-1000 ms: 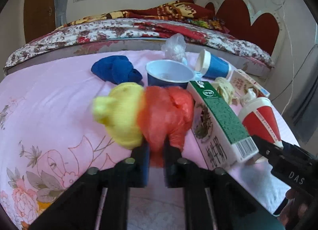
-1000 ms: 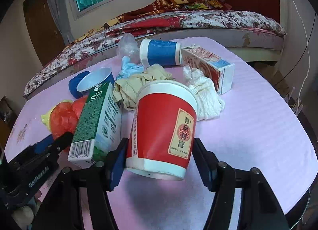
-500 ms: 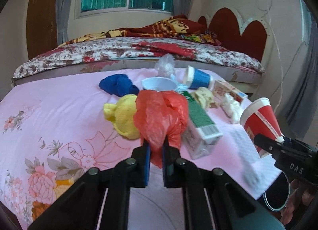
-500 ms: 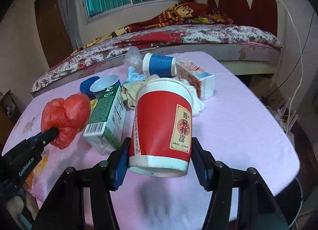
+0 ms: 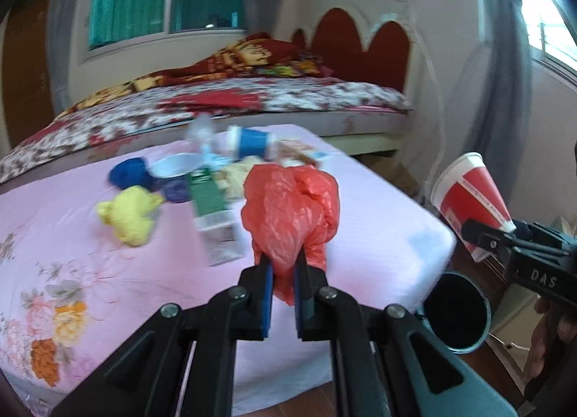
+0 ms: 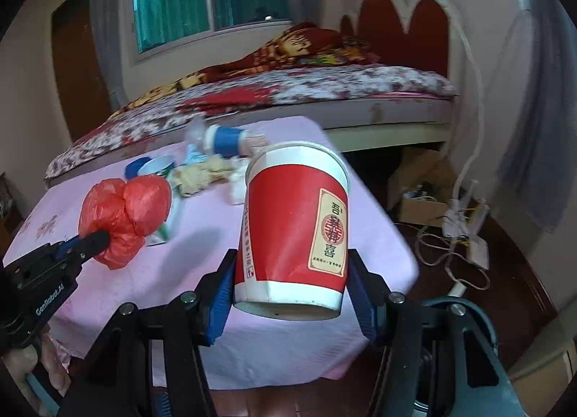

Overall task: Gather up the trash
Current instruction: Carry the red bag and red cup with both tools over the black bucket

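Note:
My left gripper [image 5: 283,269] is shut on a crumpled red plastic bag [image 5: 292,211] and holds it in the air above the pink table's [image 5: 378,222] near right part; the bag also shows in the right wrist view [image 6: 124,213]. My right gripper [image 6: 290,274] is shut on a red paper cup [image 6: 294,233], held upright past the table's right edge; the cup also shows in the left wrist view [image 5: 468,197]. A dark round bin [image 5: 456,308] stands on the floor below the table's right corner.
On the table lie a yellow wad [image 5: 131,215], a green carton [image 5: 212,215], a blue wad [image 5: 128,173], a blue bowl [image 5: 176,171], a lying blue cup [image 5: 249,143] and crumpled paper. A bed [image 5: 234,103] stands behind. Cables and a box [image 6: 425,197] lie on the floor at right.
Both grippers have lifted back and swung right with their loads. The red bag has left the yellow wad, and the cup is now off the table's edge, above the floor near the bin.

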The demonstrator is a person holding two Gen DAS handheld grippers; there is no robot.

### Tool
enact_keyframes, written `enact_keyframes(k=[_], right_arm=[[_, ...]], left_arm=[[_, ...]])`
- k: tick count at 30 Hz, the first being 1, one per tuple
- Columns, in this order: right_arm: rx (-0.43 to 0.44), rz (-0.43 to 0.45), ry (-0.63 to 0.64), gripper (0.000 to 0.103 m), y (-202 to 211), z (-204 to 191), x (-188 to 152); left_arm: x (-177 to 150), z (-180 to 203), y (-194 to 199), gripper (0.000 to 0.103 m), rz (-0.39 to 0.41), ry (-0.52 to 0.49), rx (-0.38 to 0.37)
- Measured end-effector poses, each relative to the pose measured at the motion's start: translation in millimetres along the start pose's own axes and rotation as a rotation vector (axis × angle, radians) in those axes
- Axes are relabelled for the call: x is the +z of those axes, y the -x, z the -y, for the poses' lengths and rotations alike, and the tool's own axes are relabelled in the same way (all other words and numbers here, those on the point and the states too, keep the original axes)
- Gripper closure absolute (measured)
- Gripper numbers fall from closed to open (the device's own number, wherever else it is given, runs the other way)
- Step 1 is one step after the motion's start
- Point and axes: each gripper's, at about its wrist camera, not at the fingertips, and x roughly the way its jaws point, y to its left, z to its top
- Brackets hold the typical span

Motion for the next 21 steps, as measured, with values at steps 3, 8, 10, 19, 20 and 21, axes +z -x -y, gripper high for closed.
enact_keyframes(k=[3, 8, 10, 19, 20, 21], right_arm=[[-0.047, 0.001, -0.01, 0.043, 18.0, 31.8, -10.0], [-0.104, -0.009, -0.074, 0.043, 36.4, 81.6, -29.0], [-0.127, -0.014, -0.09, 0.043, 42.5, 99.7, -38.6], [-0.194, -0.06, -0.155, 0.043, 50.1, 160.8, -78.8], [-0.199, -0.065, -0.157, 0.043, 49.0, 163.9, -81.9], [-0.208, -0.072, -0.161, 0.043, 49.5, 170.3, -87.6]], left_arm=[[1.0, 27.0, 0.1, 0.093, -0.003, -0.034, -0.05], [-1.5, 70.7, -6.1, 0.093, -0.022, -0.085, -0.122], [-4.2, 88.7, -8.8, 0.093, -0.034, -0.108, -0.151], [-21.5, 156.2, -22.4, 0.093, -0.093, -0.194, -0.248], [-23.2, 161.8, -24.4, 0.093, -0.098, -0.199, -0.255], [-25.5, 167.9, -26.6, 0.093, -0.107, -0.206, -0.265]])
